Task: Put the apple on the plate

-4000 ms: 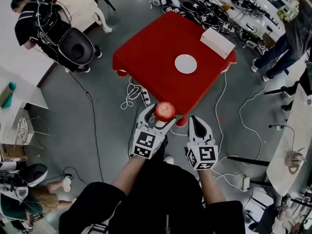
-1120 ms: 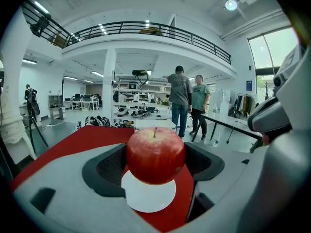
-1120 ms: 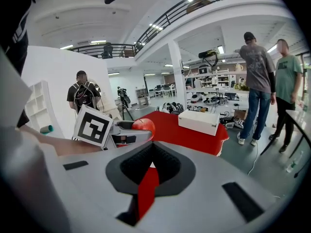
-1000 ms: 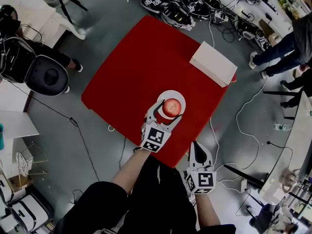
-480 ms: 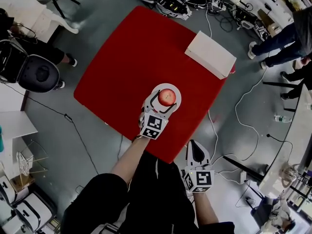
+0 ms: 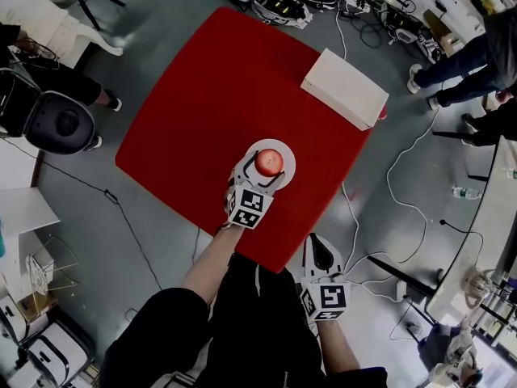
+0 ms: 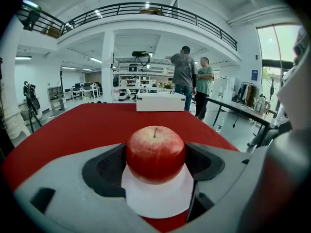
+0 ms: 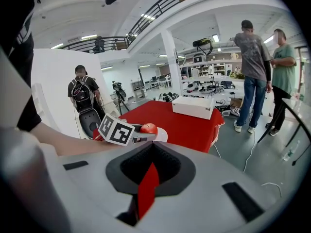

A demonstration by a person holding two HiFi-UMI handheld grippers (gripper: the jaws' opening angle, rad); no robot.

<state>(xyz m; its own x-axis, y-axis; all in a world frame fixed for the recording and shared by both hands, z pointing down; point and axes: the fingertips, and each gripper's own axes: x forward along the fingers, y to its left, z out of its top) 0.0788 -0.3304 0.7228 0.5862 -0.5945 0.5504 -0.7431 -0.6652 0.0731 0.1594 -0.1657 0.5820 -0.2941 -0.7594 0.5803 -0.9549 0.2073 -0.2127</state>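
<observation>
Grey workshop floor with loose cables lies around the red table (image 6: 202, 111), and the person stands at its near corner. Closest to the body, the right gripper (image 6: 317, 249) hangs just off the table edge, its jaws drawn together with nothing between them but a thin slit. Further out, the left gripper (image 6: 260, 170) keeps the apple (image 6: 269, 162) clasped by its sides. In the last seconds it has carried the fruit from beside the table to the middle of the white plate (image 6: 286, 153), and it is a little lower than half a second ago. So I judge that only the release is left. Whether the apple already rests on the plate I cannot tell: its own bulge hides its underside, and the jaws cover the plate's near rim. Beyond, the white box (image 6: 345, 87) sits at the far edge.
</observation>
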